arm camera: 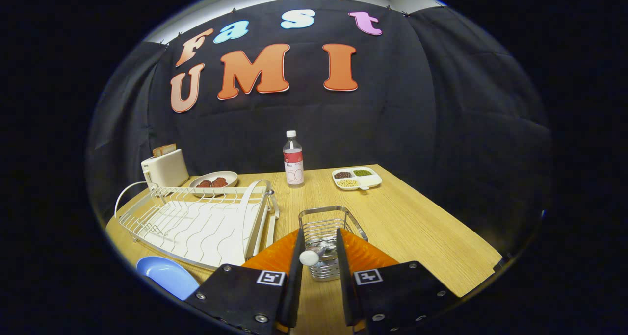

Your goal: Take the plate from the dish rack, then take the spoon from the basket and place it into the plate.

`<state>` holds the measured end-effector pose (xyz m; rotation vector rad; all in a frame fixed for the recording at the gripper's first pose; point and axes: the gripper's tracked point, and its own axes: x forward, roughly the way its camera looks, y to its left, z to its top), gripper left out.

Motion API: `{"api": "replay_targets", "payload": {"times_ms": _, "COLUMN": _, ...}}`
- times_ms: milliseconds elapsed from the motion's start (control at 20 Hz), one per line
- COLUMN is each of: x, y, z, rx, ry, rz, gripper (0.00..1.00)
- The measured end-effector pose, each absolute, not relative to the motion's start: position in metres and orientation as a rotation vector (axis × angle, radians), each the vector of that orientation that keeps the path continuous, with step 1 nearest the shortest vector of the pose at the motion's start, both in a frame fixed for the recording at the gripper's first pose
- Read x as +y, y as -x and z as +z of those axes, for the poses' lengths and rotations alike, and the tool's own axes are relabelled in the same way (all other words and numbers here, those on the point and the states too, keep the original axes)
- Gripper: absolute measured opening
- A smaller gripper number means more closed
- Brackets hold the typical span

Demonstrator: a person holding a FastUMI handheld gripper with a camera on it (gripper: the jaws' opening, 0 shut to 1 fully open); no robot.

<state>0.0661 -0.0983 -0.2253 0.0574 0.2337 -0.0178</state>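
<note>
- The basket [329, 227] is standing right ahead of the jaws, its spoon [314, 255] poking between them.
- The dish rack [196, 222] is crowding the left.
- Bare counter [422, 232] is lying open rightward.

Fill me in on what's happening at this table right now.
A person's handheld two-finger gripper is at the small wire basket, its fingers either side of the white-ended spoon handle sticking out of it. Whether they press on it is unclear. The blue plate already lies on the wooden table, beside the white dish rack.
</note>
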Motion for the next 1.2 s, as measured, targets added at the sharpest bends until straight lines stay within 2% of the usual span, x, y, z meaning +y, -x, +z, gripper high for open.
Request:
{"api": "replay_targets", "payload": {"times_ms": 50, "x": -0.097, "y": -0.067, "z": -0.230, "rx": 0.250, "ry": -0.059, "rz": -0.016, "gripper": 0.32}}
{"api": "replay_targets", "payload": {"times_ms": 100, "x": -0.103, "y": -0.070, "z": -0.225, "rx": 0.238, "ry": -0.045, "rz": -0.036, "gripper": 0.21}}
{"api": "replay_targets", "payload": {"times_ms": 200, "x": -0.102, "y": -0.071, "z": -0.218, "rx": 0.213, "ry": -0.037, "rz": -0.036, "gripper": 0.12}}
{"api": "replay_targets", "payload": {"times_ms": 300, "x": -0.098, "y": -0.073, "z": -0.216, "rx": 0.209, "ry": -0.028, "rz": -0.032, "gripper": 0.07}}
{"api": "replay_targets", "payload": {"times_ms": 700, "x": -0.103, "y": -0.066, "z": -0.179, "rx": 0.143, "ry": 0.054, "rz": -0.068, "gripper": 0.05}}
{"api": "replay_targets", "payload": {"times_ms": 950, "x": -0.099, "y": -0.033, "z": -0.134, "rx": 0.096, "ry": 0.086, "rz": -0.085, "gripper": 0.05}}
{"api": "replay_targets", "payload": {"times_ms": 1200, "x": -0.059, "y": 0.017, "z": -0.103, "rx": 0.071, "ry": 0.082, "rz": -0.065, "gripper": 0.05}}
